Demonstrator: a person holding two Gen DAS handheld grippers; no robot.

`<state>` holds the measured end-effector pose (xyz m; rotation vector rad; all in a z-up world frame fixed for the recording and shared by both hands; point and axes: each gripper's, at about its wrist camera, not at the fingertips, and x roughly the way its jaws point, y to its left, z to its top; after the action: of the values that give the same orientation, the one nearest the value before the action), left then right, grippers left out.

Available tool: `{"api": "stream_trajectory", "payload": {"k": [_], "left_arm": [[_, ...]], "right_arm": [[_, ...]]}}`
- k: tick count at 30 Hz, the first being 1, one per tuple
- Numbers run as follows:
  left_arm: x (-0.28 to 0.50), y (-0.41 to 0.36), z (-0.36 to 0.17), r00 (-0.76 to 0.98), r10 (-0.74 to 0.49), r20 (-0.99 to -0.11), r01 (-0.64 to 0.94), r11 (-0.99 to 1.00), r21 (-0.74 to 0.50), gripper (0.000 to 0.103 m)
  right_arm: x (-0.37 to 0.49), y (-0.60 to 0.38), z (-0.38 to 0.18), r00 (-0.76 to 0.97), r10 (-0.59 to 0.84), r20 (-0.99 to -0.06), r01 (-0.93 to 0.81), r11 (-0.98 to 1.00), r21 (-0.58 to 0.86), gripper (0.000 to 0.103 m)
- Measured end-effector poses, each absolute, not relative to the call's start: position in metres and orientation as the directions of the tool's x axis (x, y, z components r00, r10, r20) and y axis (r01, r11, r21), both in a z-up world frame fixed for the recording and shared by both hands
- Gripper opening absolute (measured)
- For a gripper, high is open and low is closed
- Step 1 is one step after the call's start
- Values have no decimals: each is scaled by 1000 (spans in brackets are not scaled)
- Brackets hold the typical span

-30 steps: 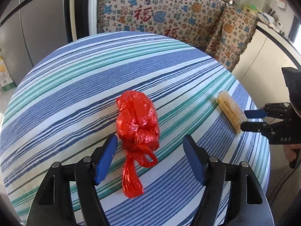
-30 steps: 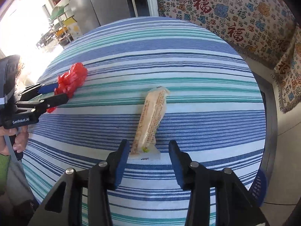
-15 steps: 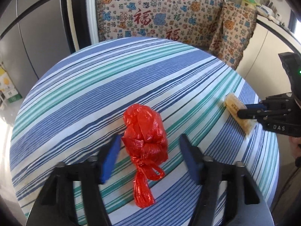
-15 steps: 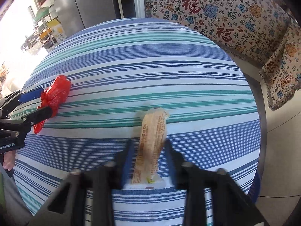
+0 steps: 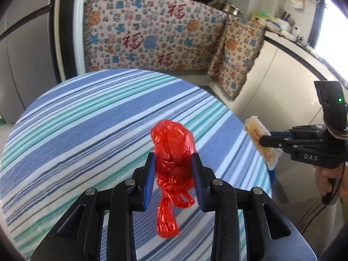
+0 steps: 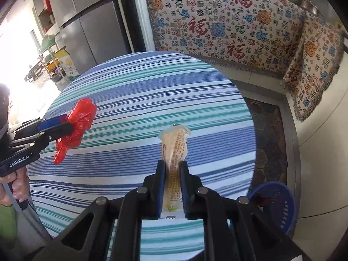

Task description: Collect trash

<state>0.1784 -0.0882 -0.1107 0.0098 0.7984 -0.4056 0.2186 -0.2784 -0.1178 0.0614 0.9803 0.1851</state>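
The red bag (image 5: 173, 152) sits pinched between the blue pads of the left gripper (image 5: 174, 165), whose jaws are closing on it; its knotted tail hangs loose below, clear of the table. The wrapper (image 6: 174, 152) is clamped by its lower half in the right gripper (image 6: 172, 174), fingers pressed tight on it, its free end sticking out over the table's right side.

The bag is thin, crumpled film, so I'd guess it could squeeze out of the pads or the dangling tail could snag on the cloth. The wrapper looks slick and is held along one narrow strip; a quick swing might let it slide out or fold over.

Under both lies a round table (image 6: 139, 91) in a blue, teal and white striped cloth, otherwise bare. A blue basket (image 6: 276, 204) stands on the floor just off its near right edge, likely where the trash goes. Beyond the far edge hangs a patterned throw (image 5: 152, 37); a fridge (image 6: 87, 21) stands to the left.
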Motion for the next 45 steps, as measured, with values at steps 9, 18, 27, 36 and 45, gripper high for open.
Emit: {"api": "stream_trajectory", "payload": {"k": [9,18,27,36,45], "left_arm": [[176,-251,-107,493,-518,-699,546,810,-215,32],[181,-405,-163,325,-567,-757,617,734,-285,32],[212,-466,-232,253,-527,-811,591,748,-302,32],[243,-478,-272,228,-522,-822,556,763,-331,64],[192,-445,-196,412,-426,-805,575,807,-133,102]], "right_arm": [[161,-425,-130,550,41,-834,128,983,133,14],[134,-530,-187,497,12,-868,262,951,163,14],[142,-583,-265,442,78,-894,277,936,218,14],[153,-608,-318,432,102,-896,299,921,248,48],[105,-593,-234,513,-36,-858,383,904,191,88]]}}
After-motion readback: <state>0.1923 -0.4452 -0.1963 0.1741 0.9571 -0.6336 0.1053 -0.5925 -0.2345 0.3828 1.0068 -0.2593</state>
